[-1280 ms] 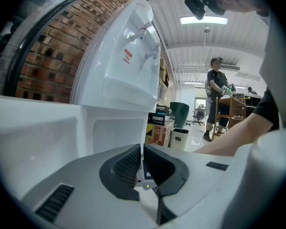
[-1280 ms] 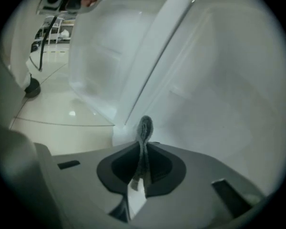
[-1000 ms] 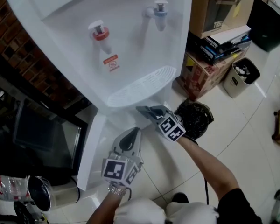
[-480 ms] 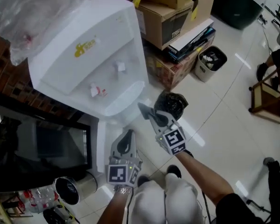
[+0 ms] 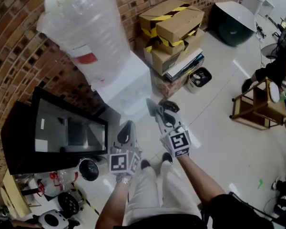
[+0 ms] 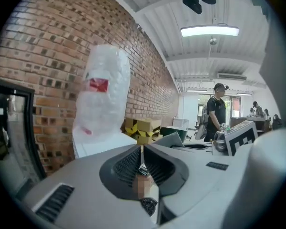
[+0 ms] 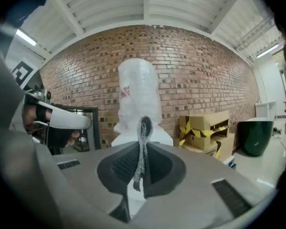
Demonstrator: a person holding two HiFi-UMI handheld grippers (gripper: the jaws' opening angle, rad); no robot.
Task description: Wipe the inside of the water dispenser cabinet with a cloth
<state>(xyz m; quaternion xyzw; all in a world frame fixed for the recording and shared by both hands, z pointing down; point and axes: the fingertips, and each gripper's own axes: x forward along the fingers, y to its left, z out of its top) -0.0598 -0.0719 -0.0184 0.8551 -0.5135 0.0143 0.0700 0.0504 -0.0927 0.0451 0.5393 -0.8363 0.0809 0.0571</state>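
Observation:
The white water dispenser (image 5: 128, 90) stands against the brick wall, with a clear bottle (image 5: 88, 37) on top; its cabinet is hidden from above. My right gripper (image 5: 152, 106) is held in front of it, shut on a thin grey cloth (image 7: 143, 144) that sticks up between the jaws. My left gripper (image 5: 127, 127) hovers beside it to the left, shut with nothing in it. In the right gripper view the bottle (image 7: 139, 92) rises straight ahead of the right gripper (image 7: 144, 128). In the left gripper view the bottle (image 6: 107, 94) stands ahead and to the left of the left gripper (image 6: 142, 152).
A black glass-fronted unit (image 5: 62, 128) sits left of the dispenser, a metal kettle (image 5: 88, 168) below it. Cardboard boxes (image 5: 169, 25), a small waste bin (image 5: 199, 78) and a black bag (image 5: 169, 105) lie to the right. A wooden stool (image 5: 257, 104) stands far right. A person (image 6: 217, 111) stands in the distance.
The head view has risen and pulled back: the dispenser's taps and drip tray are gone and its top and bottle show. Both grippers stayed shut and came up together.

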